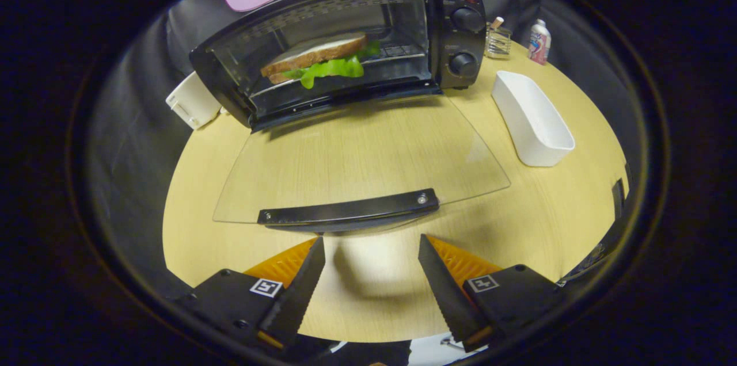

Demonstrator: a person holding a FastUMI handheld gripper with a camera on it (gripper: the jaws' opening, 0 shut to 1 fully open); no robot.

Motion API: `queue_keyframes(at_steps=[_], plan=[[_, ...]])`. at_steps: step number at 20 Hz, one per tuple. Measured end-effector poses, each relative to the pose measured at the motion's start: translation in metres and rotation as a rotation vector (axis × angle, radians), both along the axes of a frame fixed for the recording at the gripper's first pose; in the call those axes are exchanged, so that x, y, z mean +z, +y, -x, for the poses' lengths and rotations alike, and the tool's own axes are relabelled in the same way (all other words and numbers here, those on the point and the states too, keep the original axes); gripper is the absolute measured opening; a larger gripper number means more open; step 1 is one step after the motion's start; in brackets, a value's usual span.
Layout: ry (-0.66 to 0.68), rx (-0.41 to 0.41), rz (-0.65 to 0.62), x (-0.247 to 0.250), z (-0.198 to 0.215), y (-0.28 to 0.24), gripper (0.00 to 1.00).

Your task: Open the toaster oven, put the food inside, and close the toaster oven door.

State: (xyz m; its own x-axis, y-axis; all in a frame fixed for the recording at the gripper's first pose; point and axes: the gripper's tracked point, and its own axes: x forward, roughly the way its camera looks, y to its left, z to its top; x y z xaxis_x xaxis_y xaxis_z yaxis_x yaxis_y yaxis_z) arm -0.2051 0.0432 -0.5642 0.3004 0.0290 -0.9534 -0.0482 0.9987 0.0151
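Observation:
A black toaster oven point(345, 49) stands at the back of the light wooden table point(368, 297). Its glass door point(357, 164) lies folded down flat toward me, and the door's black handle point(348, 212) is just ahead of my fingertips. Inside, on the rack, rests a sandwich point(319, 58) of brown bread with green lettuce hanging out. My gripper point(371, 248) hovers over the table just short of the handle. It is open, with nothing between its black serrated fingers point(299, 291).
A long white tray point(532, 118) lies to the right of the door. A small glass jar point(498, 41) and a little bottle point(539, 42) stand behind it beside the oven's knobs. A white box point(193, 101) sits at the oven's left corner.

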Motion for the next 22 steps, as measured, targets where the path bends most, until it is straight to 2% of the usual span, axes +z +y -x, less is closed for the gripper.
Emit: queue_keyframes(at_steps=[10,14,22], plan=[[-0.091,0.072,0.005,0.030,-0.018,0.006,1.00],[-0.148,0.042,-0.024,0.048,-0.037,0.011,1.00],[-0.292,-0.019,-0.044,0.082,-0.115,0.014,1.00]])
